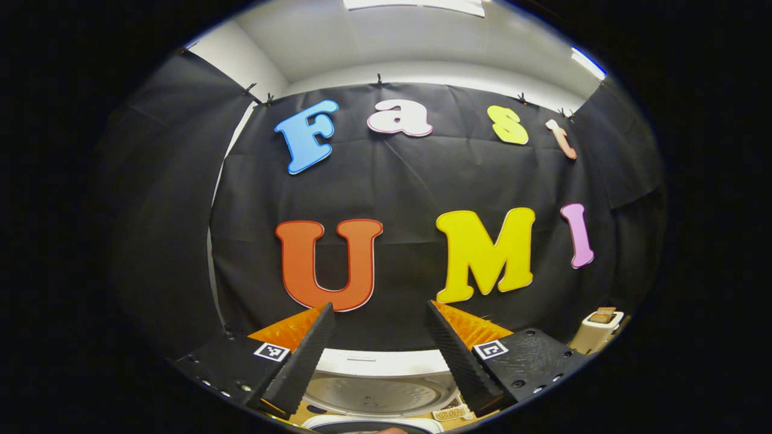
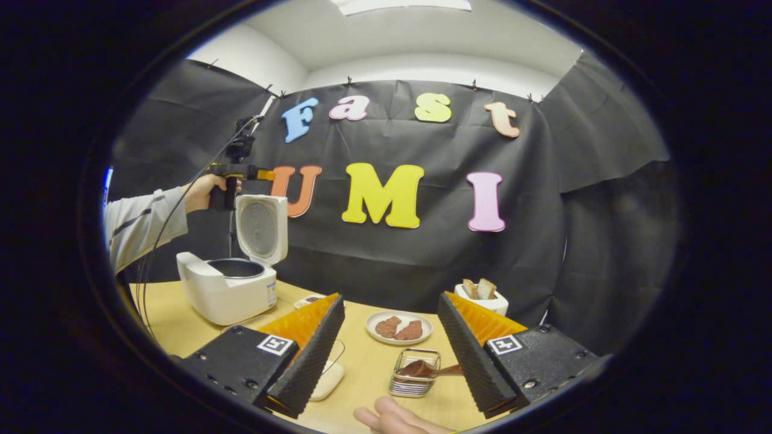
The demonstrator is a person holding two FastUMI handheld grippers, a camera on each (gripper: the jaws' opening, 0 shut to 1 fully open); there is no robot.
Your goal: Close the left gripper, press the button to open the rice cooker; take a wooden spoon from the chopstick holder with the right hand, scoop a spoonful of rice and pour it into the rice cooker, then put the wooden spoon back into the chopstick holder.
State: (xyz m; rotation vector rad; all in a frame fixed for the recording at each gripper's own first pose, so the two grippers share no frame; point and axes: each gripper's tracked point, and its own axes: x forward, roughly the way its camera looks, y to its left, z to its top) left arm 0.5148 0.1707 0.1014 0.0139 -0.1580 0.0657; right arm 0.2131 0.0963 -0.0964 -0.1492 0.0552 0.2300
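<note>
1. Rice cooker (image 2: 228, 289) stands on the wooden table (image 2: 175, 319) at about nine o'clock in the right gripper view, its lid (image 2: 260, 228) swung up and upright, the dark inner pot (image 2: 236, 267) exposed.
2. Left gripper (image 1: 379, 349) has its fingers spread wide with nothing between them; past them, at six o'clock in the left gripper view, the raised lid (image 1: 377, 392) shows.
3. In the right gripper view that same gripper (image 2: 238, 172) is held in a hand (image 2: 202, 191) above the lid, at ten o'clock.
4. Right gripper (image 2: 389, 349) is also wide open and holds nothing.
5. Wooden spoon (image 2: 425, 369) lies with its bowl over the chopstick holder (image 2: 413, 381), a small wire basket, at six o'clock between the fingers, untouched; its handle runs toward the right finger.
6. Plate (image 2: 398, 327) with two brown pieces sits just beyond the holder; a toaster (image 2: 482, 299) with bread stands at its two o'clock.
7. Fingertips of a hand (image 2: 389, 417) show at the bottom edge.
</note>
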